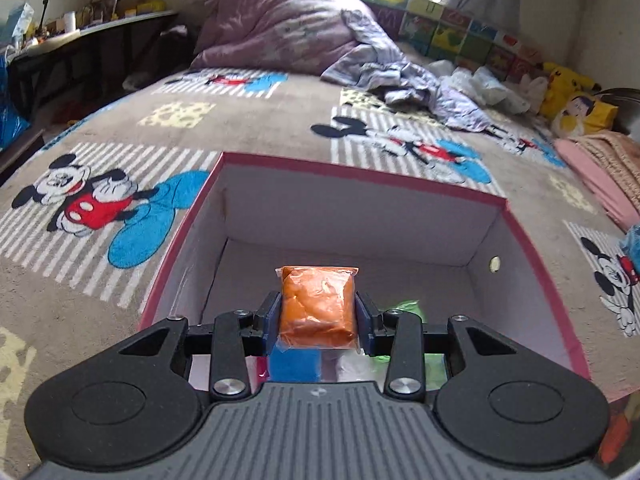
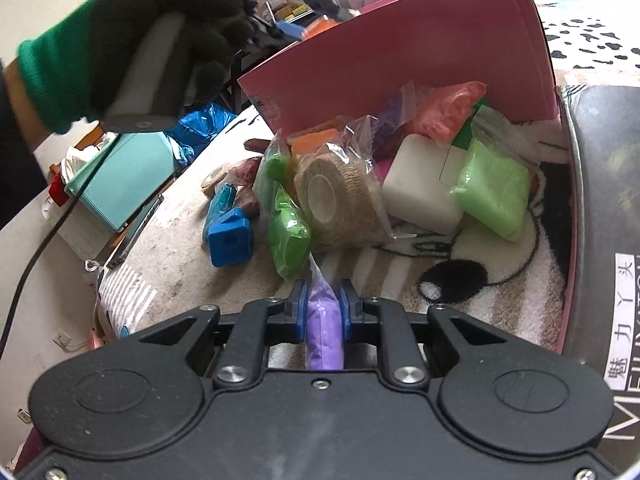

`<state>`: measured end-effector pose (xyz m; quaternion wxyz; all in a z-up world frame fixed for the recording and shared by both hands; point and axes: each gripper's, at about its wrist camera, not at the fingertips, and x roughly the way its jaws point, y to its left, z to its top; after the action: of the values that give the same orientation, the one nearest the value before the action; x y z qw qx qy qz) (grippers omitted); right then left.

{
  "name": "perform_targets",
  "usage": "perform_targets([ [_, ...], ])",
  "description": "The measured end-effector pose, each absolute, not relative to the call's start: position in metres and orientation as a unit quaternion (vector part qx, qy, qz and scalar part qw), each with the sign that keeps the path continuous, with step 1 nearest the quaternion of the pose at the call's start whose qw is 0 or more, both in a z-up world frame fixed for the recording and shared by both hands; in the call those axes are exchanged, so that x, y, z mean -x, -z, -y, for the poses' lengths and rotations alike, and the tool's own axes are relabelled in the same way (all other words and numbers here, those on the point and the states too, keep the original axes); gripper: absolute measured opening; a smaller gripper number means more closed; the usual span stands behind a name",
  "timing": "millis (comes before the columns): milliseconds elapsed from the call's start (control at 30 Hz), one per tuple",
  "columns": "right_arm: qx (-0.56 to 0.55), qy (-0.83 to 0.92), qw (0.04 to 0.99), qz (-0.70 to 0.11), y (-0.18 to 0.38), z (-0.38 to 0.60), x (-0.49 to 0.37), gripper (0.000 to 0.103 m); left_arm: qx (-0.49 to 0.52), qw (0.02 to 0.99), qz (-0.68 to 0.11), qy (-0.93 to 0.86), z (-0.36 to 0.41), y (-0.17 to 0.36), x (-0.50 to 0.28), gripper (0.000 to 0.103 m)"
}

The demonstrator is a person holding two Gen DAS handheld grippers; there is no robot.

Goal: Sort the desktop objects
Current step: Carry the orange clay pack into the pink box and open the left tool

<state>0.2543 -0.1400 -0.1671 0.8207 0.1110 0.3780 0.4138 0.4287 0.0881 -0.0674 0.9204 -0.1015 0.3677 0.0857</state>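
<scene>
My left gripper point(image 1: 318, 312) is shut on an orange clay packet point(image 1: 318, 306) and hangs over the open pink-rimmed box point(image 1: 360, 174), whose inside is white. Blue, green and white packets show low in the box behind the fingers. My right gripper point(image 2: 323, 300) is shut on a purple clay packet point(image 2: 323, 320), held upright between the blue pads. Just beyond it on the blanket lies a pile: green packets point(image 2: 288, 236), a bagged tan tape roll point(image 2: 332, 196), a white block point(image 2: 424, 188), a light green packet point(image 2: 492, 188) and a blue block point(image 2: 230, 236).
The box stands on a cartoon-print blanket point(image 1: 120, 128) with a heaped quilt point(image 1: 280, 28) behind. In the right wrist view a gloved hand point(image 2: 132, 32) holds the other gripper's handle at upper left. A pink box wall point(image 2: 400, 48) rises behind the pile, and a dark lid point(image 2: 600, 200) lies right.
</scene>
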Motion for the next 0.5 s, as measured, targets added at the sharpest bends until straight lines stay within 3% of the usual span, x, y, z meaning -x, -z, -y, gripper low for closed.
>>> perform_targets([
  [267,-0.115,-0.415,0.82,-0.378,0.168,0.14,-0.256,0.015,0.068,0.9,-0.419,-0.101,-0.086,0.085,-0.46,0.037],
  [500,-0.118,-0.417,0.819,-0.377,0.169,0.139,-0.258,0.015,0.055,0.902,-0.417,-0.103,-0.081,0.086,-0.465,0.041],
])
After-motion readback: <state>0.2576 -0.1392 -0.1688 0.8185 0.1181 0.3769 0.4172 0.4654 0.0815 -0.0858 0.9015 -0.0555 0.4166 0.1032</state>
